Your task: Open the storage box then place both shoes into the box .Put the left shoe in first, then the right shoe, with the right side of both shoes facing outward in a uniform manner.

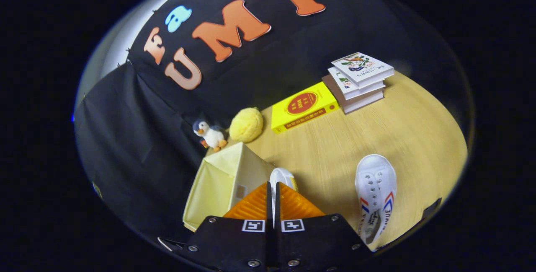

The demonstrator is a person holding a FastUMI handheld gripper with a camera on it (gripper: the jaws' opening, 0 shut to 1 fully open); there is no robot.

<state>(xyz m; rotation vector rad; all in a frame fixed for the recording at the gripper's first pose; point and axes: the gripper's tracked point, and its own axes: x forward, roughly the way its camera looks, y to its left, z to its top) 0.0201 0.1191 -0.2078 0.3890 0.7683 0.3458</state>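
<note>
Fingers pinched on a shoe beside the open box

I see my gripper (273,188) with its fingers drawn close, both pressed on the thin wall of a white shoe (283,178) whose toe pokes out just ahead of them. The pale yellow box (222,180) lies open just to their left. The second shoe (374,192) rests on the table (402,133) to the right, apart from the fingers.
</note>
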